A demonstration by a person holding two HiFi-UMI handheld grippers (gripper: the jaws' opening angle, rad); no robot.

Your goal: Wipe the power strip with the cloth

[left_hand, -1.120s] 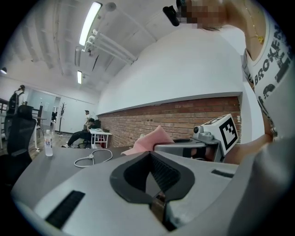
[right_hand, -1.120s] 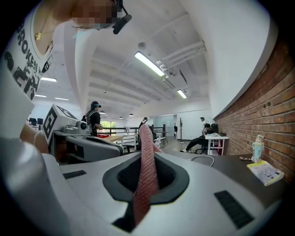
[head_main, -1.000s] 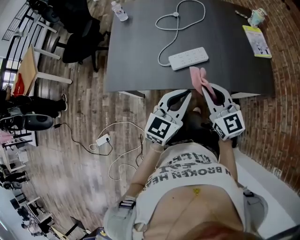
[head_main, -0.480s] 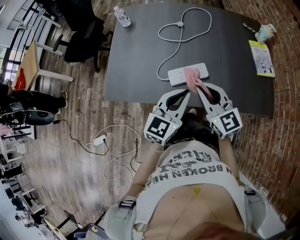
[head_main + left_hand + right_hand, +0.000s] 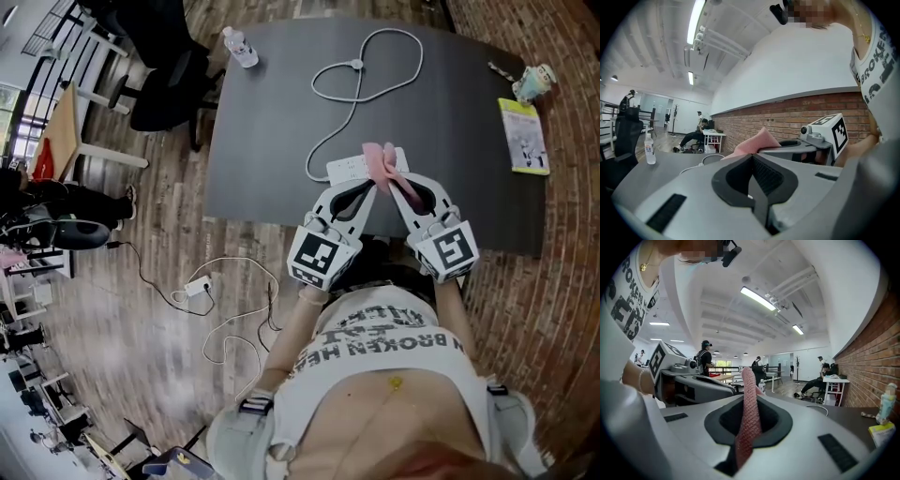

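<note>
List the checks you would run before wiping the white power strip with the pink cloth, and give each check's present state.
1. Pink textured cloth clamped in right gripper: ok, jaws closed on it.
2. Cloth over white rectangular power strip: ok, it overlaps the strip's right part in the head view.
3. Cloth pressing on the strip: cannot tell.
4. Left gripper free to steady the strip: ok, jaws together, nothing between them.
5. White cable out of the wiping path: ok, it loops away across the dark table.
</note>
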